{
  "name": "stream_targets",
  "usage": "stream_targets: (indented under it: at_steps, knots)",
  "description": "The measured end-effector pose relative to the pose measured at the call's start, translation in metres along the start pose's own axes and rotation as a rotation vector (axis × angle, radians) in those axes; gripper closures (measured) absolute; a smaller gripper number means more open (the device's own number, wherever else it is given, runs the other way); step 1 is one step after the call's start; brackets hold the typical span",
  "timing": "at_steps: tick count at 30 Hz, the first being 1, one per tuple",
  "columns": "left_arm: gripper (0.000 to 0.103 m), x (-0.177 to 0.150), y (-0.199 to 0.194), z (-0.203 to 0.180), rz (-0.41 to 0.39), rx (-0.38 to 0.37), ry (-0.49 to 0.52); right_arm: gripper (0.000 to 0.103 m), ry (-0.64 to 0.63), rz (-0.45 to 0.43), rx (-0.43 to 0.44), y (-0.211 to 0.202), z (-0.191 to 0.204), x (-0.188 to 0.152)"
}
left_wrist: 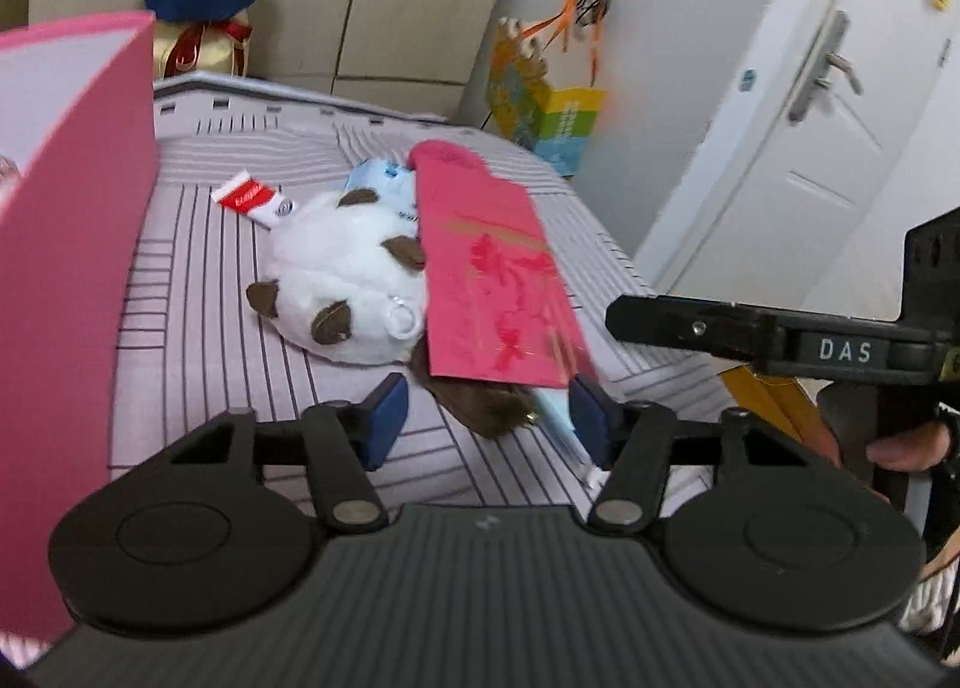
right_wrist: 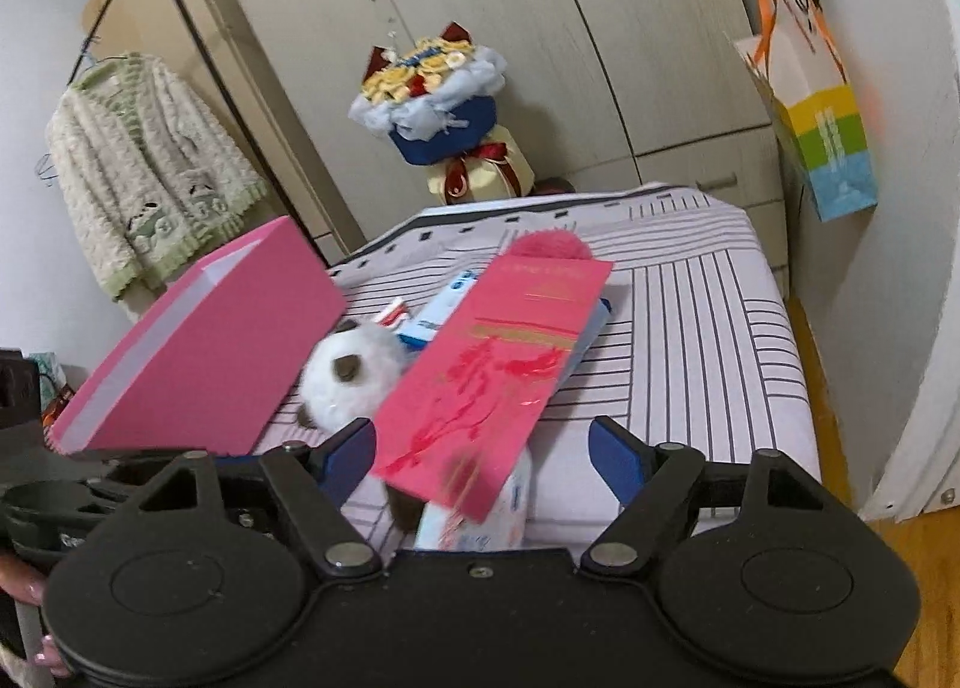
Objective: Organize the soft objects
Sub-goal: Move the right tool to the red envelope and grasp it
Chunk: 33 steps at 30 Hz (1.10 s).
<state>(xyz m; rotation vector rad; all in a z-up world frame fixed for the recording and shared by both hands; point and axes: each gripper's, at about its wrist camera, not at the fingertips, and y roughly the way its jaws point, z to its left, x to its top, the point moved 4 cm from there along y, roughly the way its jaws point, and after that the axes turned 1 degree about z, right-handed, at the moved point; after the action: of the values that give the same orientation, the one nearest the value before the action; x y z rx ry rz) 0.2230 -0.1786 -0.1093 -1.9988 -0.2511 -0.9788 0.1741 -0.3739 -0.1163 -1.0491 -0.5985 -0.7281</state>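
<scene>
A white plush toy [left_wrist: 336, 286] [right_wrist: 354, 376] with brown patches lies on the striped cloth [left_wrist: 210, 328] [right_wrist: 708, 328]. A red envelope [left_wrist: 492, 280] [right_wrist: 492, 364] leans over its right side and covers part of a pink fluffy item [left_wrist: 444, 153] [right_wrist: 546, 244] and some light blue packets [left_wrist: 378, 181] [right_wrist: 450, 298]. A small red and white piece [left_wrist: 255, 202] sits left of the plush. My left gripper [left_wrist: 489, 418] is open, with the plush's brown tail and the envelope's lower edge between its pads, untouched. My right gripper [right_wrist: 483, 451] is open around the envelope's near end.
An open pink box [left_wrist: 66, 268] [right_wrist: 216, 340] stands at the left on the cloth. A bouquet [right_wrist: 432, 105] stands behind, by the wardrobe. A coloured gift bag [right_wrist: 828, 147] hangs at the right near a white door [left_wrist: 828, 87]. A cardigan [right_wrist: 138, 172] hangs at the far left.
</scene>
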Motion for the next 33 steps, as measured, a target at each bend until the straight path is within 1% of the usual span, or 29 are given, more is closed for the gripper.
stream_targets:
  at_steps: [2, 4, 6, 7, 11, 13, 14, 15, 16, 17, 18, 19, 20, 21, 23, 27, 33]
  knots:
    - [0.049, 0.001, 0.011, 0.006, 0.014, -0.004, -0.036, 0.029, 0.029, 0.012, 0.009, 0.011, -0.007, 0.003]
    - [0.049, 0.002, 0.018, 0.010, 0.013, -0.001, -0.069, 0.032, 0.053, 0.019, 0.016, 0.020, -0.013, 0.007]
    - [0.049, 0.004, 0.019, 0.011, -0.039, 0.049, -0.066, 0.034, 0.071, 0.024, 0.020, 0.027, -0.016, 0.009]
    - [0.049, 0.005, 0.021, 0.011, -0.051, 0.057, -0.065, 0.035, 0.079, 0.028, 0.020, 0.031, -0.018, 0.010]
    - [0.049, 0.006, 0.029, 0.014, -0.026, 0.017, -0.104, 0.035, 0.104, 0.037, 0.011, 0.040, -0.024, 0.012]
    - [0.057, 0.006, 0.030, 0.014, -0.029, 0.015, -0.117, 0.035, 0.130, 0.044, 0.020, 0.044, -0.027, 0.011]
    - [0.059, 0.006, 0.029, 0.015, -0.036, 0.014, -0.123, 0.037, 0.142, 0.046, 0.026, 0.046, -0.028, 0.010]
    - [0.067, 0.006, 0.029, 0.015, -0.043, 0.010, -0.134, 0.039, 0.154, 0.051, 0.032, 0.048, -0.029, 0.009]
    - [0.072, 0.006, 0.030, 0.016, -0.045, 0.005, -0.143, 0.046, 0.168, 0.055, 0.039, 0.050, -0.030, 0.008]
    - [0.074, 0.005, 0.031, 0.017, -0.047, 0.000, -0.151, 0.056, 0.184, 0.058, 0.048, 0.052, -0.031, 0.007]
    - [0.075, 0.004, 0.032, 0.017, -0.049, -0.004, -0.156, 0.061, 0.198, 0.058, 0.063, 0.053, -0.032, 0.006]
    - [0.075, 0.004, 0.033, 0.018, -0.052, 0.000, -0.163, 0.069, 0.209, 0.057, 0.088, 0.054, -0.032, 0.006]
    - [0.075, 0.003, 0.033, 0.018, -0.057, 0.003, -0.173, 0.071, 0.209, 0.056, 0.097, 0.054, -0.030, 0.006]
    - [0.076, 0.002, 0.033, 0.018, -0.058, 0.000, -0.181, 0.072, 0.194, 0.051, 0.088, 0.052, -0.027, 0.006]
    - [0.076, 0.001, 0.035, 0.019, -0.049, -0.011, -0.200, 0.077, 0.177, 0.036, 0.080, 0.049, -0.025, 0.007]
    - [0.076, -0.002, 0.035, 0.020, -0.041, -0.029, -0.242, 0.079, 0.194, 0.033, 0.087, 0.046, -0.026, 0.007]
    - [0.075, -0.001, 0.028, 0.015, -0.028, -0.053, -0.248, 0.080, 0.176, 0.017, 0.074, 0.036, -0.020, 0.009]
